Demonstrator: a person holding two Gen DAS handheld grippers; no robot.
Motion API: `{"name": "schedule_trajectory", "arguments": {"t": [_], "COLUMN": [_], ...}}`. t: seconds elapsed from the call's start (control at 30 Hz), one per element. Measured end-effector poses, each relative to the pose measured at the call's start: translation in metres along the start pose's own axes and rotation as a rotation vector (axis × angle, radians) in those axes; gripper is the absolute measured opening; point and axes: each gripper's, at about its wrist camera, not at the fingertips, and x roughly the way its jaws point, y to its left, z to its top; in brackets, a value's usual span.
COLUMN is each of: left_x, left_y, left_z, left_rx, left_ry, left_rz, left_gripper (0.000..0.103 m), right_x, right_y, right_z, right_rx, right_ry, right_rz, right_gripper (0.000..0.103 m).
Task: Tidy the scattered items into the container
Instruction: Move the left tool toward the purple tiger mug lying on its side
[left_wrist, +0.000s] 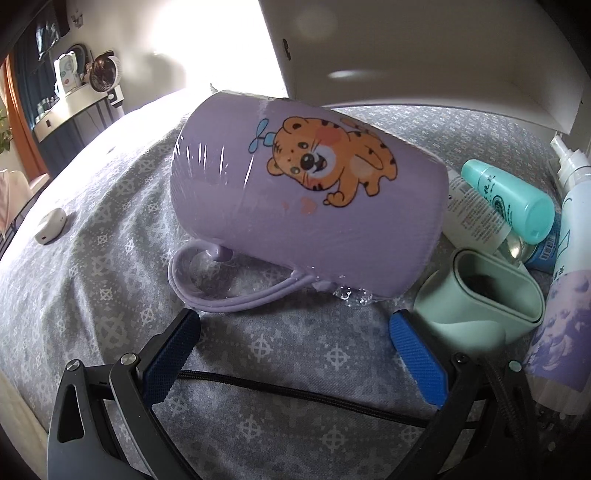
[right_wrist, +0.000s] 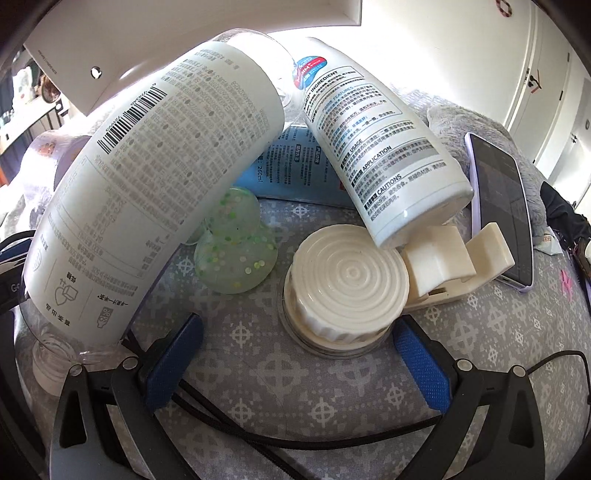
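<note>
In the left wrist view a purple mug (left_wrist: 295, 199) with a tiger print lies on its side on the grey patterned bedspread (left_wrist: 110, 258), handle toward my left gripper (left_wrist: 295, 325), which is open and empty just short of it. A white box (left_wrist: 424, 51), the container, stands behind. In the right wrist view my right gripper (right_wrist: 299, 332) is open and empty, just in front of a round cream-lidded jar (right_wrist: 347, 288). A large white bottle (right_wrist: 155, 192) and a second white bottle (right_wrist: 380, 147) lean above it.
In the left wrist view a mint silicone case (left_wrist: 484, 302), a teal bottle (left_wrist: 513, 199) and a spray bottle (left_wrist: 565, 258) lie at right, and a small white device (left_wrist: 50, 225) at left. In the right wrist view there are a green speckled case (right_wrist: 236, 251), a cream clip (right_wrist: 458, 258), a phone (right_wrist: 502, 210) and a blue box (right_wrist: 291, 166).
</note>
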Motion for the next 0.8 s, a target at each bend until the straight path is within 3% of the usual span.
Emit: {"name": "schedule_trajectory", "arguments": {"t": [0.8], "left_x": [-0.002], "left_y": [-0.001], "left_z": [-0.001], "left_rx": [-0.002], "left_ry": [0.000], "left_rz": [-0.004], "left_gripper": [0.103], "right_x": [0.003], "right_y": [-0.013], "right_z": [-0.001], "right_rx": [0.002], "right_ry": [0.001], "right_rz": [0.003], "right_gripper": [0.103]}}
